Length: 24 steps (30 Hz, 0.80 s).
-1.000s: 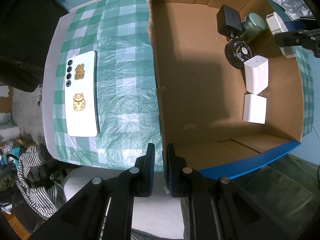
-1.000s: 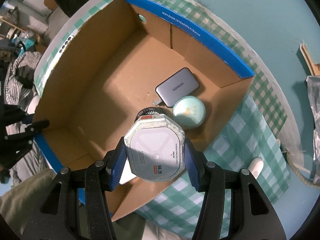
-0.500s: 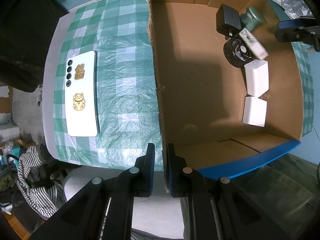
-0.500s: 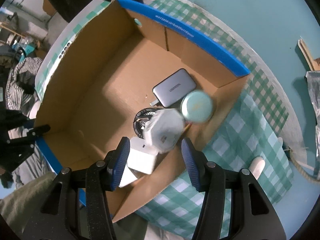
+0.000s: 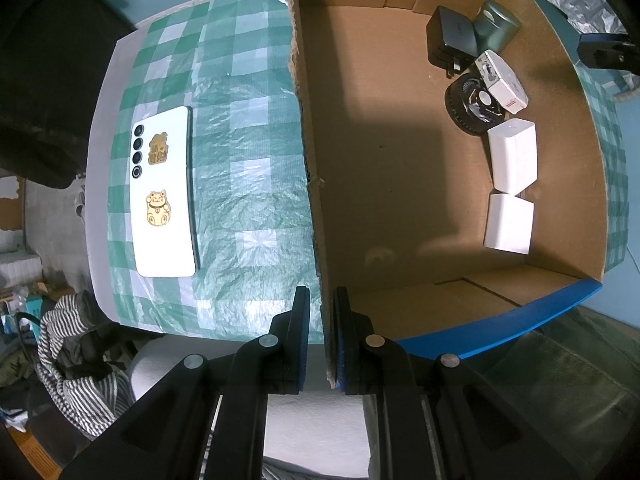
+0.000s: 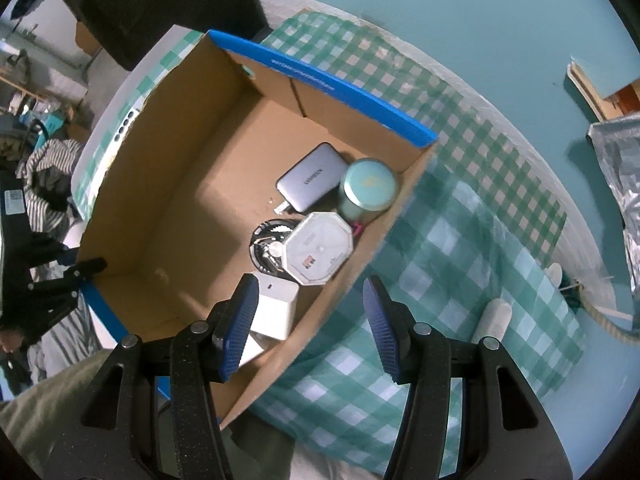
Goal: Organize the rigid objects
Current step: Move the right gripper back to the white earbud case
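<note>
My left gripper (image 5: 323,340) is shut on the near corner of the cardboard box's left wall (image 5: 308,140). Inside the box, by its right wall, a white octagonal device (image 6: 318,250) lies tilted on a black round fan (image 6: 266,246). Beside them are a grey charger (image 6: 312,182), a teal round tin (image 6: 368,190) and two white cubes (image 5: 514,156) (image 5: 508,224). My right gripper (image 6: 310,312) hangs open above the box's right wall, with nothing between its fingers. A white phone (image 5: 162,192) with gold stickers lies on the checked cloth, left of the box.
The green checked cloth (image 5: 248,140) covers the table around the box. The box floor (image 5: 400,160) is bare on its left half. A striped garment (image 5: 76,364) hangs off the table's near left. Crinkled foil (image 6: 620,168) lies at the far right.
The octagonal device left my right gripper and dropped into the box, landing on the fan. My right gripper rose and drifted toward the box's right wall. My left gripper stayed put.
</note>
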### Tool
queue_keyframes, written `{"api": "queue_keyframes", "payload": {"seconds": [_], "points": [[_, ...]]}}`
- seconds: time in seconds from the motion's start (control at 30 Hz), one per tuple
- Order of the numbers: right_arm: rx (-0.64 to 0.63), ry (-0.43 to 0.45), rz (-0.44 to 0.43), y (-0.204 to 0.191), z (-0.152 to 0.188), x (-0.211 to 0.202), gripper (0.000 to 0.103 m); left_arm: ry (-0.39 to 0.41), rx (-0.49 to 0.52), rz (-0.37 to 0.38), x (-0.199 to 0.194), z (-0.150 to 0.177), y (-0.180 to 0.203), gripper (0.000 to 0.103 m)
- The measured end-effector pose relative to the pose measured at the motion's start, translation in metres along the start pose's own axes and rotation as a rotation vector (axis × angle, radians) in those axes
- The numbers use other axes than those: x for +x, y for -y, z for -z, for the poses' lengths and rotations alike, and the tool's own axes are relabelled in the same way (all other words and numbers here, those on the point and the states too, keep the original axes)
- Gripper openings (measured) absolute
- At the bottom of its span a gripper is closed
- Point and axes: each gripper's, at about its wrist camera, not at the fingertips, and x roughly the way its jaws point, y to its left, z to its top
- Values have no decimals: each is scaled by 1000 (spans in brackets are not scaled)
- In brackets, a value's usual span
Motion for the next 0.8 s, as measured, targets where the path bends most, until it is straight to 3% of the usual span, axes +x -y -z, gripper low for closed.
{"api": "queue_keyframes", "payload": {"seconds": [0.43, 0.8], "points": [[95, 14, 43, 46, 22, -13, 55, 4, 2, -2, -6, -2, 2, 11], [235, -29, 94, 113, 50, 12, 56, 3, -1, -6, -4, -1, 4, 12]]}}
